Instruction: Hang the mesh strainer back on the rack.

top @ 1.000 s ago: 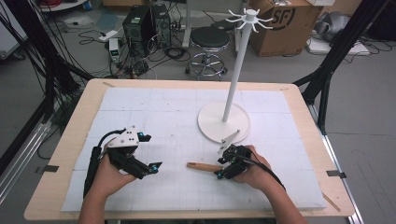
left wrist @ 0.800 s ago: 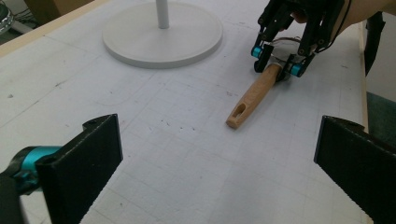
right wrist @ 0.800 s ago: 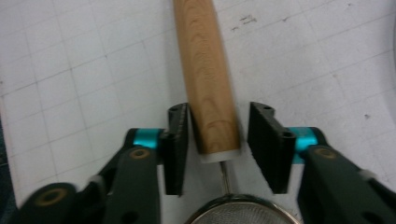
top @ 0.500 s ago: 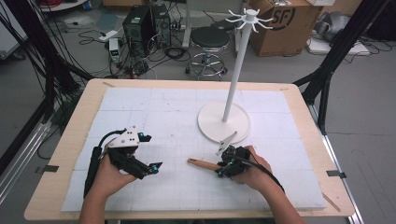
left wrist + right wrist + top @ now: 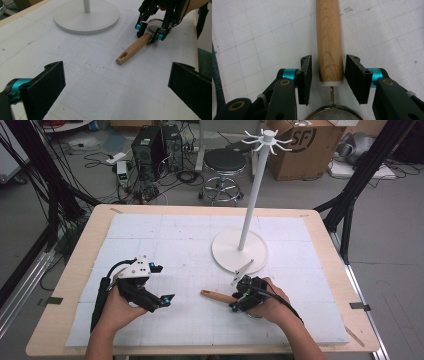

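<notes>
A small mesh strainer with a wooden handle (image 5: 216, 295) lies on the white mat, its handle pointing left. My right gripper (image 5: 235, 300) sits at the handle's inner end. In the right gripper view its jaws flank the handle (image 5: 329, 40) with a thin gap on each side, and the mesh bowl (image 5: 334, 113) shows just behind. These jaws have just been opening with the handle between them. My left gripper (image 5: 164, 284) rests on the mat to the left, open wide with nothing between its pads (image 5: 46, 91). It faces the handle (image 5: 133, 48) and the right gripper (image 5: 149, 32).
A white hook stand (image 5: 250, 195) rises from a round base (image 5: 225, 255) just beyond the right hand. The gridded white mat (image 5: 175, 235) covers the wooden table (image 5: 82, 250). A stool, boxes and cables lie on the floor past the far edge.
</notes>
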`<state>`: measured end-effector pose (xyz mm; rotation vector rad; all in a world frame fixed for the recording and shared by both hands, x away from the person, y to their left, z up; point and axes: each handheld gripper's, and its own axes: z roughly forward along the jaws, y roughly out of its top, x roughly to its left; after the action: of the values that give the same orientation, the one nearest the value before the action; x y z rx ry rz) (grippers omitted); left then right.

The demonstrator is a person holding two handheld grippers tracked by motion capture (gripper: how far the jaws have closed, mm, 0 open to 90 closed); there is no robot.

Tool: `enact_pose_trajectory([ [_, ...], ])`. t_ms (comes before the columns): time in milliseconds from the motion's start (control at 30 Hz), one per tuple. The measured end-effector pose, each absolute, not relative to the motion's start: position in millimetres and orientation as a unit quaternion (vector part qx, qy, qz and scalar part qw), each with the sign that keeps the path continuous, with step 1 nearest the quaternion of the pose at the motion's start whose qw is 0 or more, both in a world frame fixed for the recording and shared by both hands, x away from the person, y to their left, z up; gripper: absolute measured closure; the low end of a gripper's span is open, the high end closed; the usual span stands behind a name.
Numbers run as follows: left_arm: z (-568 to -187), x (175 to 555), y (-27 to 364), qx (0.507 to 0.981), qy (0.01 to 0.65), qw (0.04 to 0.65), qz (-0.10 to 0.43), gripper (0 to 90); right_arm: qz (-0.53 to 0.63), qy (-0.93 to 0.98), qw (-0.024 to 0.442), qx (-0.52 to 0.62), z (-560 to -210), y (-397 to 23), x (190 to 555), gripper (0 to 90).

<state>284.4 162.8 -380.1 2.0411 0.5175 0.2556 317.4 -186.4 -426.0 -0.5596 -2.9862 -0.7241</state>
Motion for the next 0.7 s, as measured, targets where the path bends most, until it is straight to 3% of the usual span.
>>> enact_pose_trajectory([
  [200,-380.8,284.5,162.2,0.841,0.212,0.487,0.105,1.7,-0.216,-0.963,-0.024,-0.162,-425.5,-181.4,310.8,59.1],
  [333,-381.3,284.7,161.8,0.842,0.211,0.486,0.104,1.6,-0.215,-0.963,-0.033,-0.159,-424.3,-180.5,308.3,67.8],
  [700,-382.0,284.6,163.5,0.839,0.215,0.488,0.105,1.7,-0.223,-0.961,-0.059,-0.15,-420.9,-182.5,306.3,68.6],
])
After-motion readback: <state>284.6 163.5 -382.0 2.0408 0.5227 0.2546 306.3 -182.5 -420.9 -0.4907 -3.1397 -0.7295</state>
